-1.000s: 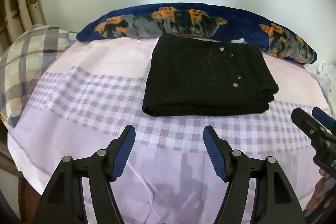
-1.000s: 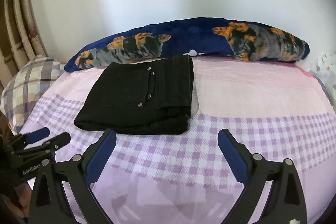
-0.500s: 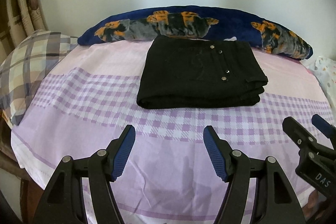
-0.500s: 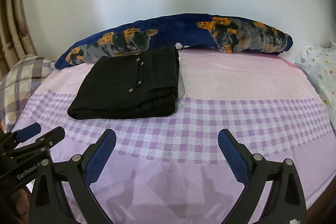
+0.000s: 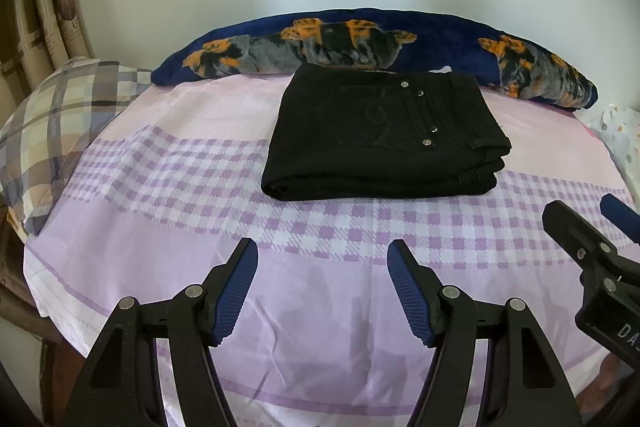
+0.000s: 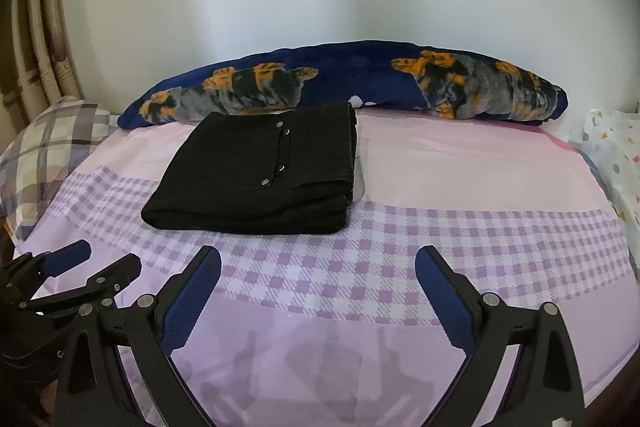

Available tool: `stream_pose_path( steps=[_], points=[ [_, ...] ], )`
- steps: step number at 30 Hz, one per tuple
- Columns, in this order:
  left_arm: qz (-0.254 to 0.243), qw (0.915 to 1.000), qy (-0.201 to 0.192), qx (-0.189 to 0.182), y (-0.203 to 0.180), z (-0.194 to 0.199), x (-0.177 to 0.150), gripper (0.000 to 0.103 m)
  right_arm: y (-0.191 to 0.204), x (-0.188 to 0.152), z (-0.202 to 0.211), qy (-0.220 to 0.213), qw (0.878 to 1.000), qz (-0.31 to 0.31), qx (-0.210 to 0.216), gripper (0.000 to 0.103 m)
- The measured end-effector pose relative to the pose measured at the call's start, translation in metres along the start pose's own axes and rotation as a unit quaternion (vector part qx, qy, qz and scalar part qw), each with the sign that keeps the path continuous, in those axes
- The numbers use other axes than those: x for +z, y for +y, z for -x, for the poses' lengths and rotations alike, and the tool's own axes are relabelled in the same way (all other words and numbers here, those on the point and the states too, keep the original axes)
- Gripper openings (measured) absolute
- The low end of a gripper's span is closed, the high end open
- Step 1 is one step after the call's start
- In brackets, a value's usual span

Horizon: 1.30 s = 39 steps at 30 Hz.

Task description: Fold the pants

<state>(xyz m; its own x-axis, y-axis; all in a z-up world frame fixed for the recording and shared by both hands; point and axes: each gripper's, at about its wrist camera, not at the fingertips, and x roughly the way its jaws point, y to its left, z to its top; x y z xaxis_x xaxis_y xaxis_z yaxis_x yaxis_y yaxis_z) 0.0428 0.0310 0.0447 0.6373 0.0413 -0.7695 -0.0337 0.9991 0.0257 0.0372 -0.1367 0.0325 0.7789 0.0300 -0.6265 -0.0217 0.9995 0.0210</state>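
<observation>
Black pants (image 5: 384, 139), purple-checked sheet (image 5: 200, 187), navy/orange blanket (image 5: 360, 39), plaid pillow (image 5: 60, 115).

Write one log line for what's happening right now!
pants: folded, on bed | left gripper: open, empty | right gripper: open, empty | stage: fold done

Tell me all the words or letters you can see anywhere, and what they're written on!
"DA": white letters on the right gripper body, cut off at the left wrist view's edge.
A white letter, maybe "G": on the left gripper body in the right wrist view, too hidden to read.
No words: only a stitched swirl on the black pants pocket.
No writing shows on the bedsheet.
</observation>
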Motion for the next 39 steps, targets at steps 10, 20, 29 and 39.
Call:
stream_pose_path(
  steps=[10, 20, 29, 39],
  points=[
    [-0.002, 1.0000, 0.002, 0.000, -0.001, 0.001, -0.003, 0.068, 0.003, -0.003, -0.005, 0.020, 1.000, -0.001, -0.001, 0.097],
    [-0.014, 0.9998, 0.010, -0.005, -0.003, -0.007, -0.003, 0.068, 0.006, -0.007, -0.012, 0.039, 0.999, 0.007, -0.004, 0.097],
    [-0.018, 0.9998, 0.012, -0.005, -0.005, -0.007, -0.005, 0.068, 0.006, -0.010, -0.015, 0.047, 0.999, 0.007, -0.003, 0.097],
    [-0.018, 0.9998, 0.012, -0.005, -0.006, -0.008, -0.006, 0.068, 0.007, -0.010, -0.015, 0.047, 0.999, 0.006, -0.005, 0.097]
  ],
)
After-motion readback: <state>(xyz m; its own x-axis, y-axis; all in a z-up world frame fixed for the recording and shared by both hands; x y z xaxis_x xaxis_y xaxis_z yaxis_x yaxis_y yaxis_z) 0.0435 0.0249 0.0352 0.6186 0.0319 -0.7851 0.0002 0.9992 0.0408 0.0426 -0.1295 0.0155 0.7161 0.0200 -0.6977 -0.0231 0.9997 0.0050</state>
